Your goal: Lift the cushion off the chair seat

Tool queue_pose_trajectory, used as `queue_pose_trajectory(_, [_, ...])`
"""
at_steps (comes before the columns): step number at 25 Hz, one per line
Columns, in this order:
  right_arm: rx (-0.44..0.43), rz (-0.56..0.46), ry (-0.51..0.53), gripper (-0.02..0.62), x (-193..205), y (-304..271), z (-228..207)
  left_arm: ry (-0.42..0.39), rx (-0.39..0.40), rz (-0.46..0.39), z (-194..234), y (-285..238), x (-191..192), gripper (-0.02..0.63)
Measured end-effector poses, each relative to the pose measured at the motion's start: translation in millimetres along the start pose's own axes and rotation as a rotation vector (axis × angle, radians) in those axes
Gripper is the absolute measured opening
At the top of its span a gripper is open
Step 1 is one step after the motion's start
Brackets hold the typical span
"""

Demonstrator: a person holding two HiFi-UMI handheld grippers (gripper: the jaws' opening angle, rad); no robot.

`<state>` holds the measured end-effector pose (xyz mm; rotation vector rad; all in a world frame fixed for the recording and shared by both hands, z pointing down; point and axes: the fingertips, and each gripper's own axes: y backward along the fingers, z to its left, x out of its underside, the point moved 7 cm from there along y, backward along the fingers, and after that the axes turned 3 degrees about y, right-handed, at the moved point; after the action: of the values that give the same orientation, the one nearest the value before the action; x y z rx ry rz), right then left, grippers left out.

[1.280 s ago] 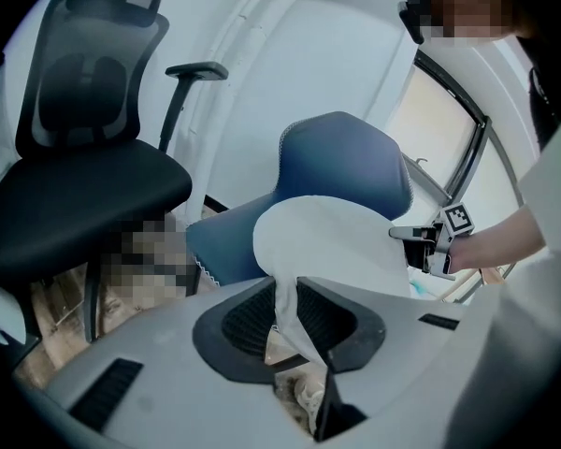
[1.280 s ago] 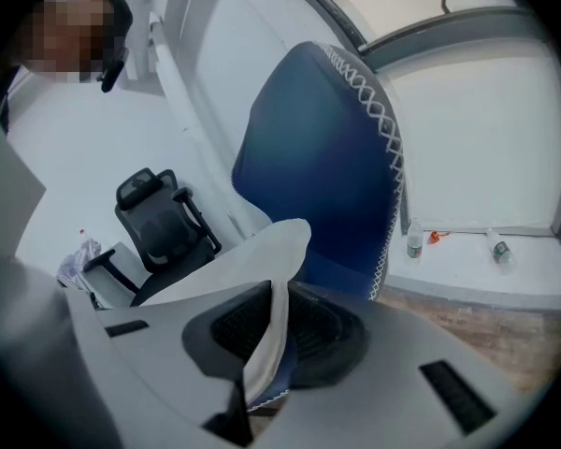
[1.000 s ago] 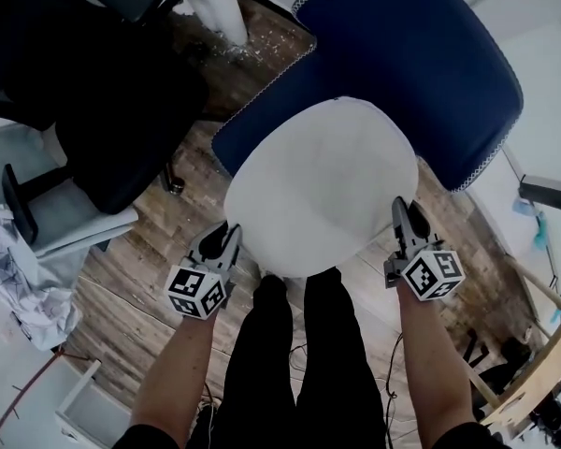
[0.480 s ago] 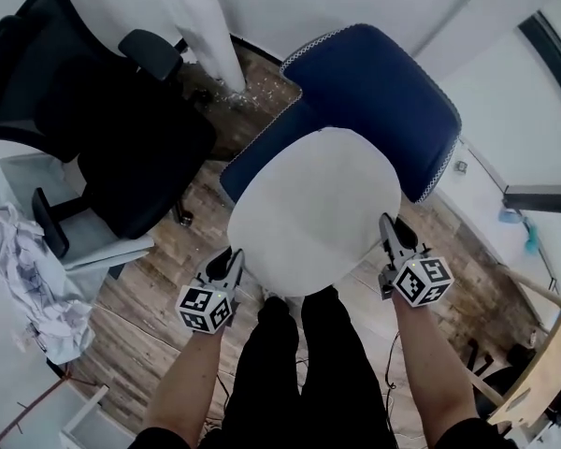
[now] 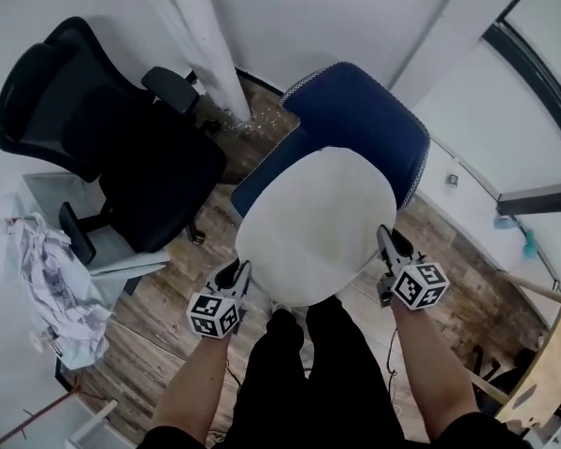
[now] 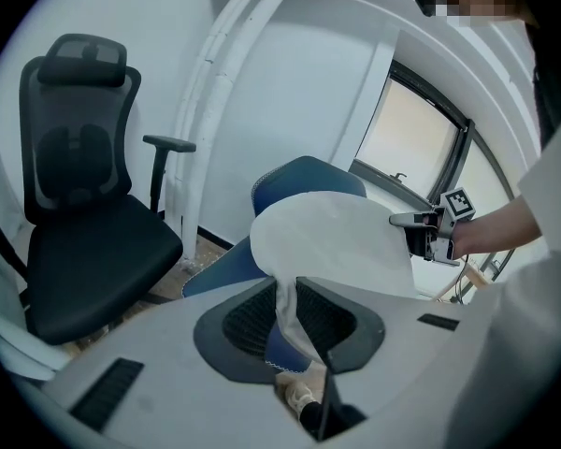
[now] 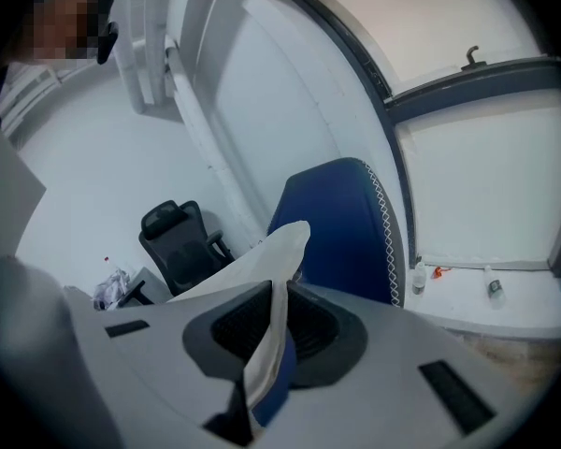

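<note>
A round white cushion [image 5: 315, 224] with a blue underside hangs in the air over the blue chair [image 5: 360, 124]. My left gripper [image 5: 237, 277] is shut on the cushion's near left edge, and my right gripper [image 5: 385, 246] is shut on its near right edge. In the left gripper view the white cushion [image 6: 332, 241] folds down between the jaws, with the right gripper [image 6: 421, 237] visible across it. In the right gripper view the cushion's edge [image 7: 266, 344] is pinched between the jaws, white above and blue below, in front of the blue chair back [image 7: 341, 227].
A black office chair [image 5: 103, 148] stands at the left, beside a white pillar [image 5: 206, 45]. Crumpled white cloth [image 5: 51, 288] lies on a surface at far left. The person's legs [image 5: 309, 372] stand right behind the cushion on the wooden floor. A window wall runs along the right.
Both grippers have risen with the cushion held between them, so the chair and floor look smaller and farther below. The grips have not changed.
</note>
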<state>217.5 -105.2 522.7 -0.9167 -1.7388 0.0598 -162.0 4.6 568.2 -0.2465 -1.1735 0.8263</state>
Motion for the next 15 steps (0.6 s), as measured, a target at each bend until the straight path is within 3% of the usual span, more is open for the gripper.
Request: queue_pose_trajectory(15, [-0.031, -0.091, -0.024, 0.051, -72.3, 35.2, 24.7, -0.086, 0.013, -0.071, -22.8, 36.3, -80.5, 0.067])
